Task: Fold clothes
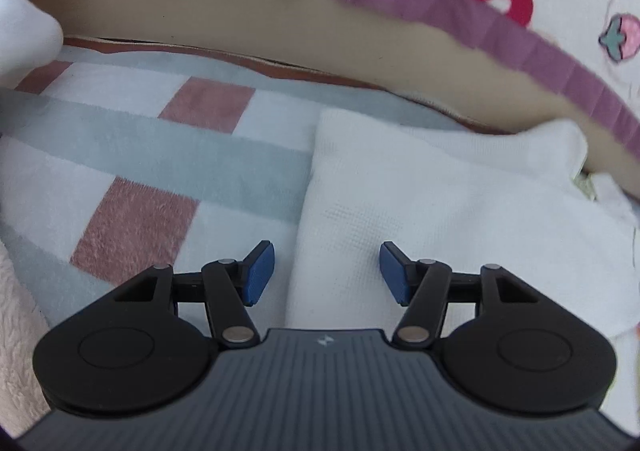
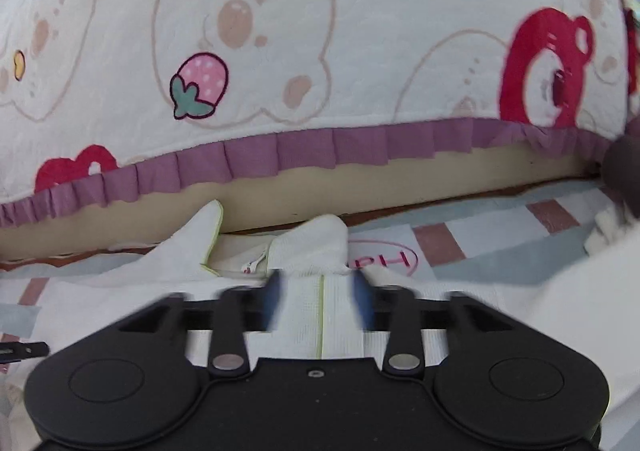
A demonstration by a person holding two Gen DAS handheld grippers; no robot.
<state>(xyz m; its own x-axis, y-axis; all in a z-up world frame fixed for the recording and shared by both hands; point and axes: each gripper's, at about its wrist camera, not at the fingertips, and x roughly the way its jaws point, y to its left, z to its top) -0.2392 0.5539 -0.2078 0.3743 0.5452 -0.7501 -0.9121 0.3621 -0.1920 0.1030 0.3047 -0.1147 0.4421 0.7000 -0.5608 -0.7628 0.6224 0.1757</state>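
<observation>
Checked blanket (image 1: pixel 132 155) beneath cartoon-print cover (image 2: pixel 280 51) (purple frill (image 2: pixel 304 153)).

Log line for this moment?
left claw: open, over white garment edge | right claw: open, straddling collar placket | nothing gripped

The cover (image 2: pixel 280 31) hanging at the back is showing coloured letters near its top edge, reading roughly "k", "b", "o"; the last is cut off. Pink letters "PH" inside a pink oval are showing on the cloth (image 2: pixel 386 260) beyond the right gripper's fingers; the letters before them are hidden.
</observation>
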